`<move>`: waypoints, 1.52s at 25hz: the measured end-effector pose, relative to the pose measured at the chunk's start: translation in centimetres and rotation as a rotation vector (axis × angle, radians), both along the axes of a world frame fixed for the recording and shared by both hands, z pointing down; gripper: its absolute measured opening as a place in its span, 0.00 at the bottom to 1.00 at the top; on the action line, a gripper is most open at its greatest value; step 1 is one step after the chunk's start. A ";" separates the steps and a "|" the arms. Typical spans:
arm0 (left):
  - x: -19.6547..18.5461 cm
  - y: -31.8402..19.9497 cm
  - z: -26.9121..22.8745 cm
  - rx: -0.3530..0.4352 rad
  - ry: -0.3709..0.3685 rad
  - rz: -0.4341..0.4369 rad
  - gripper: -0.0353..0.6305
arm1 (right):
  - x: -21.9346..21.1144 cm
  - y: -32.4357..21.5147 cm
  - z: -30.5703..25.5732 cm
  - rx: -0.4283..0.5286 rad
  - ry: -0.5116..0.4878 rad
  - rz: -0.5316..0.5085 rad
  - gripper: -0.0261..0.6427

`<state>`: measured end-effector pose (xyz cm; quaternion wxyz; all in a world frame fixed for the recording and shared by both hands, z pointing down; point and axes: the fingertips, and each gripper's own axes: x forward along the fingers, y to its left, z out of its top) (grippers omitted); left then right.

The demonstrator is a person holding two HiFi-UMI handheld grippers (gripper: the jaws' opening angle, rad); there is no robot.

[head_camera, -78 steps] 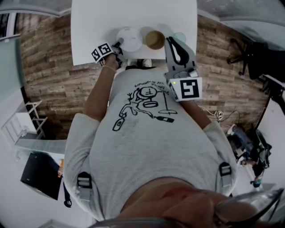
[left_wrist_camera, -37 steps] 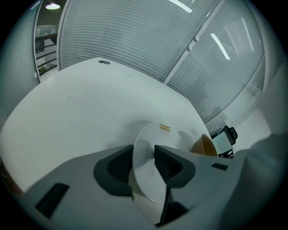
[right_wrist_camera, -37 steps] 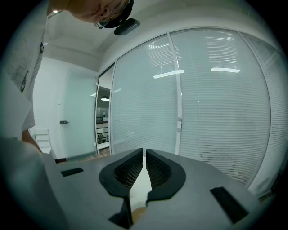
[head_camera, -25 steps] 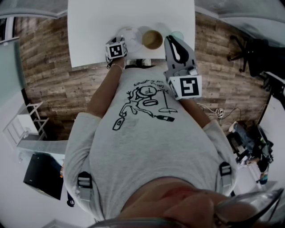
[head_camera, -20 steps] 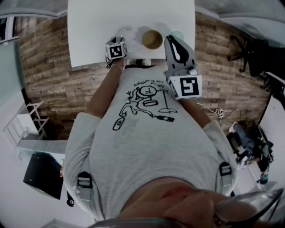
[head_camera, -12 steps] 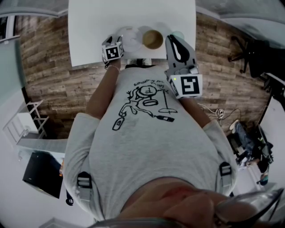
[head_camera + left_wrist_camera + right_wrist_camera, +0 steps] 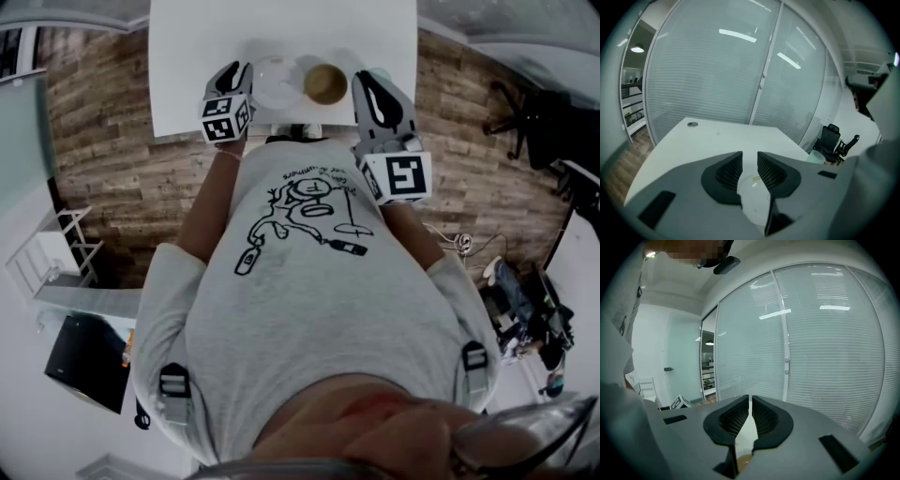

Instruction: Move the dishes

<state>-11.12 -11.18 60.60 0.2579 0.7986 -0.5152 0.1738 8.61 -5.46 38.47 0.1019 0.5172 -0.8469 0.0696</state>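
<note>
A white dish (image 7: 275, 82) and a brown bowl (image 7: 325, 82) sit side by side at the near edge of the white table (image 7: 281, 28). My left gripper (image 7: 234, 73) hovers just left of the white dish. In the left gripper view its jaws (image 7: 750, 165) stand a little apart with nothing between them, and the white dish (image 7: 754, 199) shows below them. My right gripper (image 7: 364, 82) hangs right of the brown bowl. Its jaws (image 7: 750, 414) are shut, and a bit of the brown bowl (image 7: 743, 458) shows underneath.
A pale green cup (image 7: 380, 74) stands on the table, partly behind the right gripper. The table's near edge runs against the person's body. A glass wall with blinds (image 7: 740, 70) lies beyond the table, with an office chair (image 7: 832, 138) to the right.
My left gripper has moved from over the white dish's near rim out to the dish's left side and turned to point up the table. The right gripper has barely moved.
</note>
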 end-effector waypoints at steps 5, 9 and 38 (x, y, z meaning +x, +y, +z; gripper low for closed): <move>1.3 0.0 -8.0 0.167 0.034 0.055 0.20 | -0.7 -0.1 -0.7 -0.002 -0.002 -0.030 0.11; 2.7 1.0 -14.8 0.285 0.067 0.093 0.20 | -1.3 0.2 -1.9 0.009 -0.003 -0.055 0.11; 8.5 6.7 -32.9 0.568 0.242 0.341 0.19 | -3.8 1.1 -9.6 0.124 -0.020 -0.128 0.09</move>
